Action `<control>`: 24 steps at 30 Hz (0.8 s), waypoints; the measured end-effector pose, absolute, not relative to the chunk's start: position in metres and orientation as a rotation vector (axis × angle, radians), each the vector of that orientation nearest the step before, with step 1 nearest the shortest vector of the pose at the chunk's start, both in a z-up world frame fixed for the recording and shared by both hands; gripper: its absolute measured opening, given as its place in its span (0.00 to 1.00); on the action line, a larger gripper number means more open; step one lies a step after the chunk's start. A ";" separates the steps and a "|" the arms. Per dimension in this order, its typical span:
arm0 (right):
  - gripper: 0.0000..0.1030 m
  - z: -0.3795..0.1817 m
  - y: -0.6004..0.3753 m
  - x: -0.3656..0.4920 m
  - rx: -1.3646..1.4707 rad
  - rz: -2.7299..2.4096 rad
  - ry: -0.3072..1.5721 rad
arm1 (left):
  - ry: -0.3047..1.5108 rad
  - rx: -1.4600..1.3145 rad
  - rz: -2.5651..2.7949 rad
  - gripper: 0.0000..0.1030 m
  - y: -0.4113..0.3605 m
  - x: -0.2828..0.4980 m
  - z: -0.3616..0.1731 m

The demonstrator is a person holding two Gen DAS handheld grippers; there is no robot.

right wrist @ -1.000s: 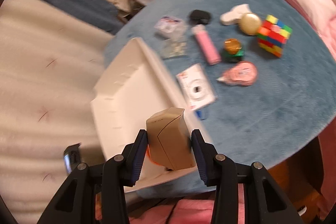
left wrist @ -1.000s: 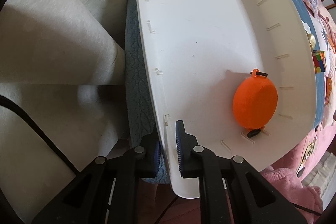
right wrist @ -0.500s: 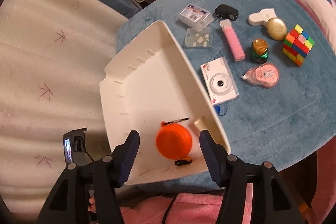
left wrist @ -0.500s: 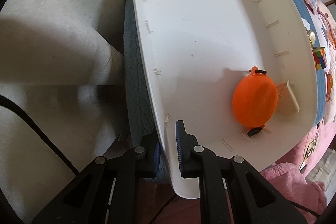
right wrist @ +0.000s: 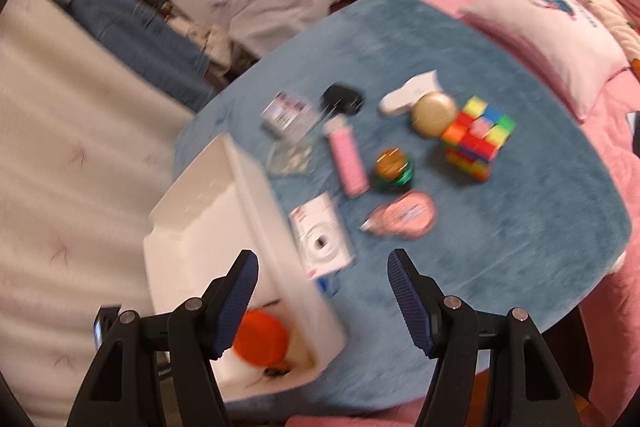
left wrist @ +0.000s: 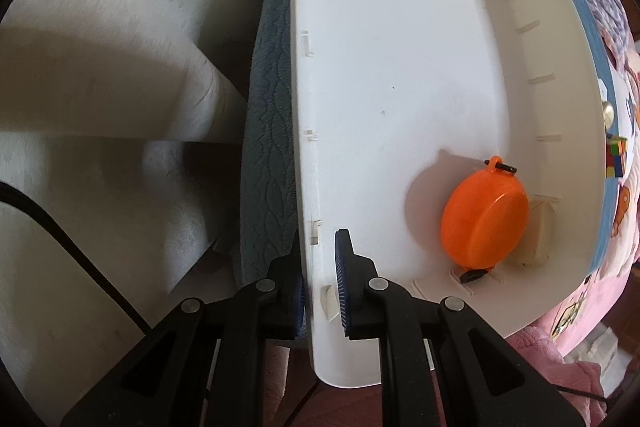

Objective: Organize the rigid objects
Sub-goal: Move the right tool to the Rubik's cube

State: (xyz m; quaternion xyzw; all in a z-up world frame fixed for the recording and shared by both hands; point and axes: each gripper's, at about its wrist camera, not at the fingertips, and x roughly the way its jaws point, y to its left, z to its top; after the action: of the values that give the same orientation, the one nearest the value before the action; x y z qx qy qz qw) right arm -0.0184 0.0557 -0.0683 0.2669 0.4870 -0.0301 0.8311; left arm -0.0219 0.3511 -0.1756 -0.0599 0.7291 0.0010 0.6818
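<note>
Both grippers, left (left wrist: 320, 281) and right (right wrist: 322, 297), are black plastic. Their fingers (right wrist: 408, 301) carry ribbed blue pads. Silver screws (left wrist: 376, 283) dot the joints.

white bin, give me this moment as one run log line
left gripper: shut on white bin wall | right gripper: open, empty | orange case: in bin

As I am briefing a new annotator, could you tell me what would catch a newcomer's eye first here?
The round orange plastic case stands out, lying in the near corner of the white plastic tray, whose wall the left gripper pinches. Next comes the multicoloured puzzle cube among small items on the blue cloth, beyond the open right gripper.
</note>
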 end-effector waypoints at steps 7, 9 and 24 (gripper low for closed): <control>0.71 -0.080 0.000 -0.008 0.539 -0.142 0.953 | 1.653 -0.226 0.079 0.13 0.360 -0.019 -0.179; 0.73 -0.085 -0.012 -0.004 0.527 -0.155 0.940 | 1.651 -0.236 0.100 0.13 0.361 -0.017 -0.178; 0.78 -0.141 -0.050 0.055 0.280 -0.106 1.068 | 1.631 -0.266 0.285 0.13 0.366 -0.005 -0.172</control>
State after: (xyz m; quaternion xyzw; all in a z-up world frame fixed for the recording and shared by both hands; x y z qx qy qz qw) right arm 0.0553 -0.0500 -0.1405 0.1331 0.5072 -0.0504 0.8500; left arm -0.0046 0.3660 -0.1716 -0.1178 0.7234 0.1264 0.6685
